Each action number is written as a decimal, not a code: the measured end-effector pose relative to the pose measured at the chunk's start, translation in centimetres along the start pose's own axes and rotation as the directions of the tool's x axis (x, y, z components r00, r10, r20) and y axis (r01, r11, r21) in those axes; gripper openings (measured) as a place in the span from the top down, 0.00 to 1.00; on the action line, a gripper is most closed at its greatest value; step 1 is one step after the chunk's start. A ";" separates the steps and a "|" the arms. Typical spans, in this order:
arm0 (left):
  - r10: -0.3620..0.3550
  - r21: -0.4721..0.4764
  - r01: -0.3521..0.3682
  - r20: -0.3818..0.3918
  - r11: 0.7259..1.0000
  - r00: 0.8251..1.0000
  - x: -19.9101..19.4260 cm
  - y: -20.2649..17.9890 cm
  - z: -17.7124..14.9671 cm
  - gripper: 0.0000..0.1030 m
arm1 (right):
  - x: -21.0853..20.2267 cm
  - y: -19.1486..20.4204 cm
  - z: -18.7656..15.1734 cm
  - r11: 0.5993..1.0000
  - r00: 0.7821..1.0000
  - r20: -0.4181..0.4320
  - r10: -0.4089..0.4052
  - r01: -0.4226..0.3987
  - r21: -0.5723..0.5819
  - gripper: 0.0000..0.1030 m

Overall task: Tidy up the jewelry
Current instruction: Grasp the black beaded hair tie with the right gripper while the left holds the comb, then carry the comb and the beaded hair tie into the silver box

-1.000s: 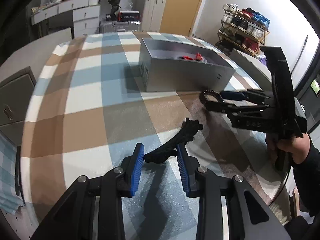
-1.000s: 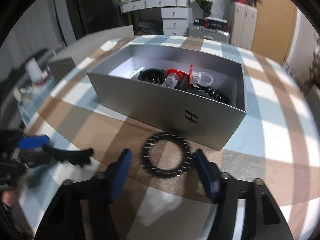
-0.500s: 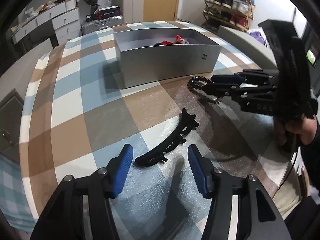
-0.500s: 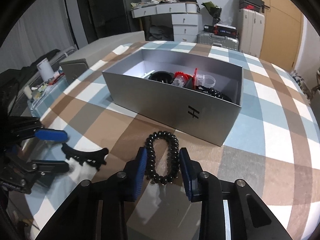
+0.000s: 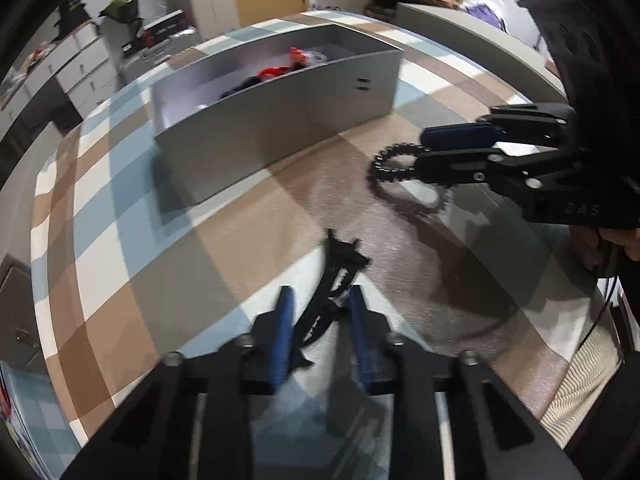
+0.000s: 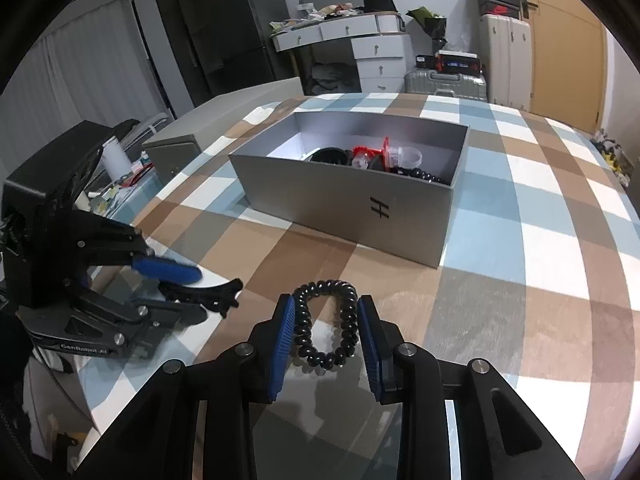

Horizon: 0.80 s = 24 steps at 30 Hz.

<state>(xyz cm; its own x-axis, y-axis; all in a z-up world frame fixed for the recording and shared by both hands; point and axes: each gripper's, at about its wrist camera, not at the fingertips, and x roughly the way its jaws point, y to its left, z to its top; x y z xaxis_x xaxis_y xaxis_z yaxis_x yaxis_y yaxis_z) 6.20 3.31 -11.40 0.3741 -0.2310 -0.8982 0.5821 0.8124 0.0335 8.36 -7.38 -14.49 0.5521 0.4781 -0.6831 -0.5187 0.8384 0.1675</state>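
Observation:
A black spiral hair tie (image 6: 325, 286) is squeezed long between the blue pads of my right gripper (image 6: 326, 308), which is shut on it just above the checked tablecloth. From the left wrist view the same tie (image 5: 376, 178) hangs from the right gripper (image 5: 420, 156). A black toothed hair clip (image 5: 344, 256) lies slantwise between the pads of my left gripper (image 5: 320, 300). Its jaws are closing and both pads touch the clip. The open silver box (image 6: 340, 200) stands behind, holding red, black and clear pieces.
The table (image 6: 520, 240) carries a brown, blue and white check cloth. A grey cabinet (image 6: 224, 120) stands off its far left edge. White drawers (image 6: 380, 60) and suitcases (image 6: 444, 80) line the back wall. A hand (image 5: 624, 240) grips the right tool.
My right gripper went from open around the hair tie to shut on it. My left gripper spread wide, rolled, moved over the clip and narrowed onto it.

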 end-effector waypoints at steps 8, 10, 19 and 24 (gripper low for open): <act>-0.024 -0.040 0.023 -0.015 0.999 1.000 -0.4 -0.4 0.4 0.86 | -1.0 -1.1 -0.2 0.990 0.995 0.029 0.099 -0.101 0.095 0.70; -0.026 -0.058 0.026 0.009 0.998 1.000 -0.9 -0.4 0.4 0.86 | -1.5 -1.4 -0.2 0.985 0.991 0.049 0.123 -0.127 0.116 0.70; -0.025 -0.155 0.045 0.127 0.987 0.992 -4.1 0.3 1.0 0.86 | -3.8 -1.7 0.3 0.971 0.979 0.123 0.165 -0.183 0.151 0.70; 0.005 -0.195 0.034 0.195 0.980 0.981 -5.4 1.0 2.3 0.86 | -5.1 -1.5 1.4 0.969 0.969 0.168 0.181 -0.205 0.137 0.70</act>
<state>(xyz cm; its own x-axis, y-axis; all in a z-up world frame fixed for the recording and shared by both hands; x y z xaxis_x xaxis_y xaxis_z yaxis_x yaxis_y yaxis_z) 6.45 4.10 -5.50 0.5103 -0.3268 -0.7955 0.4428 0.8928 -0.0827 7.22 -10.76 -10.30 0.5507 0.6593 -0.5120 -0.5265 0.7503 0.3999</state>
